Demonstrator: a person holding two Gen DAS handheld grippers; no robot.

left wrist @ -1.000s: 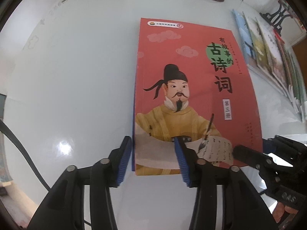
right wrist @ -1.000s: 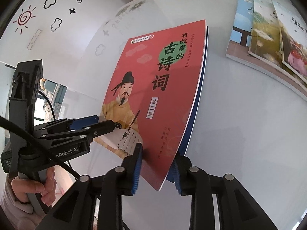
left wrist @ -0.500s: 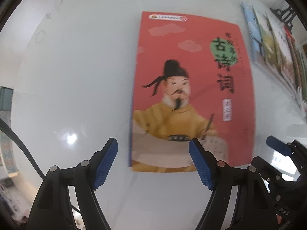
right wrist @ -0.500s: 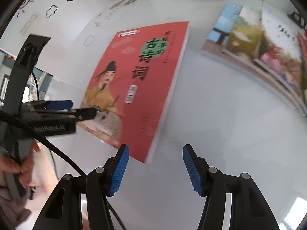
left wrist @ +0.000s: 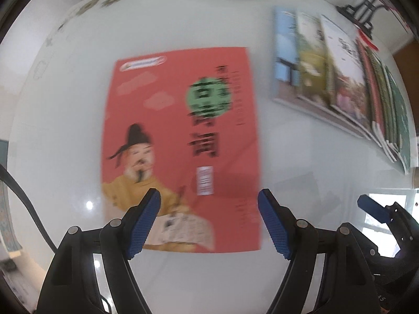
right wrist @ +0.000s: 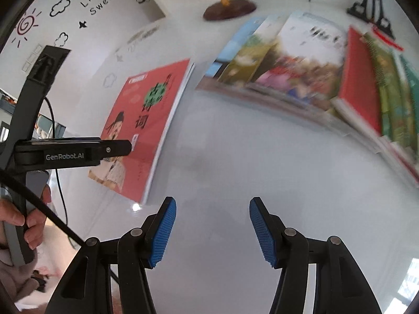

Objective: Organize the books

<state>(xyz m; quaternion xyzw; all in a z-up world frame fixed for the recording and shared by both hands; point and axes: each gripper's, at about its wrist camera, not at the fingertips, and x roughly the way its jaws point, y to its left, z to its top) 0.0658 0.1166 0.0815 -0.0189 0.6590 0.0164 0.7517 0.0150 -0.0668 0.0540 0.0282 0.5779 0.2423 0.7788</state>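
Note:
A red book (left wrist: 180, 141) with a robed, bearded man on its cover lies flat on the white table (left wrist: 60, 120); it also shows in the right wrist view (right wrist: 146, 128). My left gripper (left wrist: 209, 219) is open and empty above the book's near edge. My right gripper (right wrist: 212, 230) is open and empty over bare table to the right of the book. A row of overlapping books (left wrist: 340, 91) lies at the right, also seen in the right wrist view (right wrist: 314, 83).
A globe on a dark wooden base (right wrist: 227, 7) stands at the back of the table. A black metal stand (left wrist: 364, 7) is at the far right behind the row of books. A white wall with drawings (right wrist: 65, 5) is to the left.
Both grippers let go of the red book and opened wide. The book now lies flat on the table. Both grippers pulled back, and the right one swung toward the row of books.

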